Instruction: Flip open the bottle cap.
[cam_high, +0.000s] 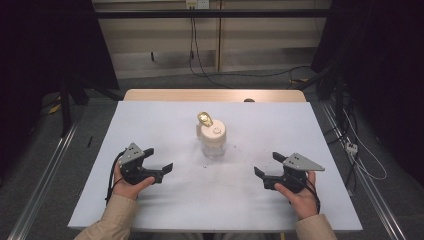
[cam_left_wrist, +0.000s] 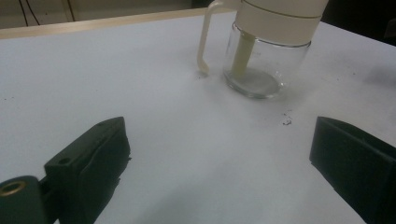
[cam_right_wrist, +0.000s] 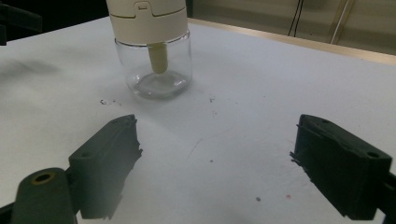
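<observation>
Now both grippers sit low on the white surface (cam_high: 150, 120), and the jar (cam_high: 213, 142) stands upright between them, a little farther up the surface, touching neither. It is clear glass with a cream lid (cam_high: 212, 131), a gold knob on top, and a cream handle (cam_left_wrist: 203, 44) curving down one side in the left gripper view. Left gripper (cam_high: 161, 161): jaws wide apart, nothing between them. Right gripper (cam_high: 266, 164): same story, spread wide and empty. By my reading this is the approach, both tools closing in on the jar from either flank. To do it well, I'd say come in level and slow, keep the jaws open wide enough to clear the glass, and pick the roles early: one gripper steadying the body low down, the other going for the lid or handle. Glass is slick, so a squeeze near the base could slide it, better to centre before closing. From each gripper view the jar sits ahead of the jaws, well apart from the tips.
</observation>
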